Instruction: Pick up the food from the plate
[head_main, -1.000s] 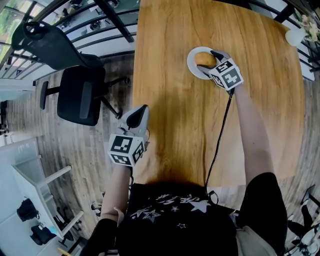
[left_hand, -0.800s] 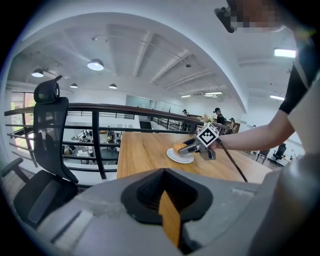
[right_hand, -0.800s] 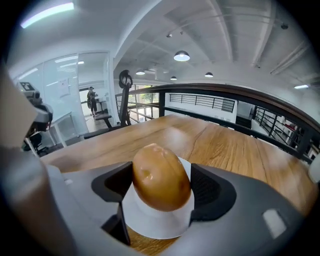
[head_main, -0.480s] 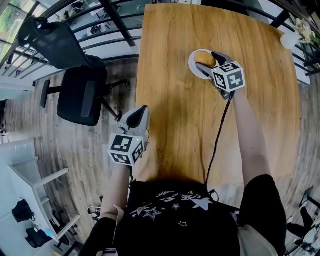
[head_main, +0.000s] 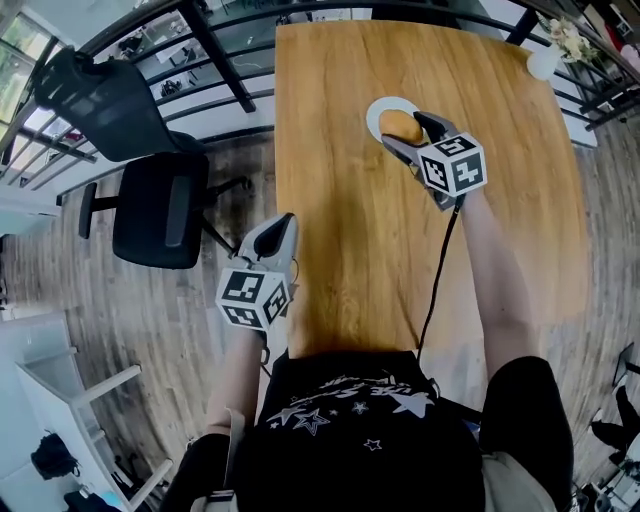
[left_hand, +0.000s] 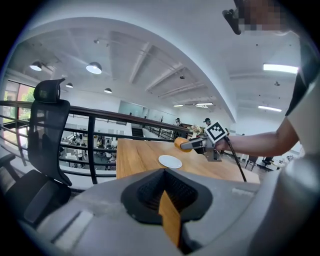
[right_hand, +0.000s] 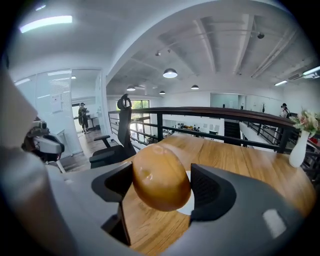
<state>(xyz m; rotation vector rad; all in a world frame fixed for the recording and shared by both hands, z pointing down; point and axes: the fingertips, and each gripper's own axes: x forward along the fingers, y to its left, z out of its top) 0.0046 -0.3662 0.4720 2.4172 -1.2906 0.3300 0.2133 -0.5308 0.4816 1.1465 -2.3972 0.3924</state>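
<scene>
A golden-brown bun (head_main: 400, 122) (right_hand: 161, 177) hangs above the white plate (head_main: 377, 110) on the wooden table (head_main: 350, 250). My right gripper (head_main: 406, 131) (right_hand: 161, 184) is shut on the bun, one dark pad on each side. In the left gripper view the bun (left_hand: 180, 143) is plainly clear of the bare plate (left_hand: 170, 161). In the right gripper view only a white sliver of plate (right_hand: 190, 204) shows under the bun. My left gripper (head_main: 278, 232) (left_hand: 167, 215) is at the table's left edge, far from the plate, jaws together and holding nothing.
A black office chair (head_main: 160, 195) stands on the floor left of the table. A dark railing (head_main: 215, 40) runs along the far side. A white vase with flowers (head_main: 545, 58) (right_hand: 298, 140) sits at the table's far right corner.
The right gripper has risen with the bun, lifting it off the plate, which now lies bare. The left gripper has moved only a little.
</scene>
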